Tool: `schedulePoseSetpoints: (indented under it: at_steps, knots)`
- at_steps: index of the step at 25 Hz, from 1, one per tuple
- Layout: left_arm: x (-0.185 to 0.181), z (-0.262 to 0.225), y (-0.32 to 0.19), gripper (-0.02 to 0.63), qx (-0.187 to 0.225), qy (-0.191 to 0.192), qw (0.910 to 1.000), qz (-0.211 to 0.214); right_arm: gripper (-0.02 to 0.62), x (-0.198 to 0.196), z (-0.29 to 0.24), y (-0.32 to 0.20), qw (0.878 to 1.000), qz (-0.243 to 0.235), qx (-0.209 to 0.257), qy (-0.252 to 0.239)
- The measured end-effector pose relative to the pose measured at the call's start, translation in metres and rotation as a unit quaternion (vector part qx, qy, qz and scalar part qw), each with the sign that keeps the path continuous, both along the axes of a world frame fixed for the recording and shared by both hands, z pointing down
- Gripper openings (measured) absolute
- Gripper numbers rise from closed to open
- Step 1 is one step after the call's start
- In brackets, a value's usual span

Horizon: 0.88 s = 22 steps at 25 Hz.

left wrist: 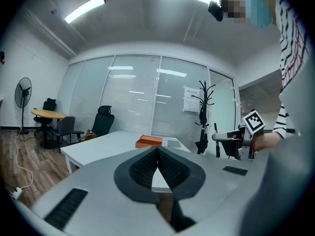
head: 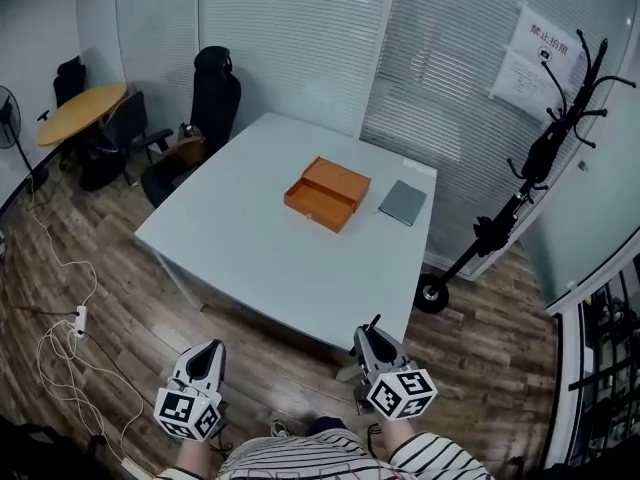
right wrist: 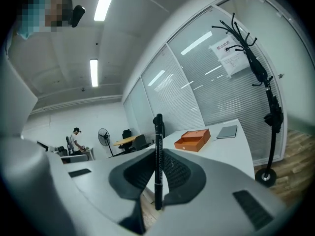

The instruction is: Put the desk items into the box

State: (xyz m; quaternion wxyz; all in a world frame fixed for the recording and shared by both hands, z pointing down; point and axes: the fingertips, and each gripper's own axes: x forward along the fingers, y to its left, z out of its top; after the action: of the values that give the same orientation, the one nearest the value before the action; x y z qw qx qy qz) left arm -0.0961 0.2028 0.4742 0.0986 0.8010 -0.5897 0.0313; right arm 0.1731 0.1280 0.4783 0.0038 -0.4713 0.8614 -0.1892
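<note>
Hanging low at the person's left, the left gripper [left wrist: 157, 150] has its jaws pressed together on nothing, seemingly idle for now. Beside it, the right gripper [right wrist: 158, 157] clamps a black pen [right wrist: 157, 132] between its pads, probably carrying it toward the orange box [head: 327, 194]. That box sits open on the white table [head: 260, 258], well ahead of both grippers. A grey notebook [head: 403, 202] lies just beside the box's right side, likely another item to pack. Around stand a round wooden table [head: 82, 111] far left, a black office chair [head: 215, 86], slatted blinds [head: 290, 38] behind, and a coat stand [head: 535, 163] at right, on wood flooring [head: 100, 268].
</note>
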Motion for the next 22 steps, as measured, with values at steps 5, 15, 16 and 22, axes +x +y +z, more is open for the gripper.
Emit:
schedulePoseSetpoints:
  at_steps: [5,15,16,22]
  knots:
    - [-0.014,0.014,-0.021,0.023,-0.016,0.011,0.9998,0.01,0.06,-0.004,0.007,-0.019,1.0,0.018,-0.009,0.013]
    - [-0.029,0.019,-0.085,0.023,-0.015,-0.007,0.9995,0.026,0.06,-0.035,0.017,-0.099,1.0,0.005,-0.007,0.024]
    - [-0.031,0.017,-0.094,0.023,-0.013,-0.011,0.9995,0.025,0.06,-0.038,0.017,-0.109,1.0,0.003,-0.004,0.024]
    - [-0.037,0.015,-0.152,0.023,-0.007,-0.005,0.9998,0.016,0.06,-0.043,0.012,-0.168,1.0,0.0,0.005,0.022]
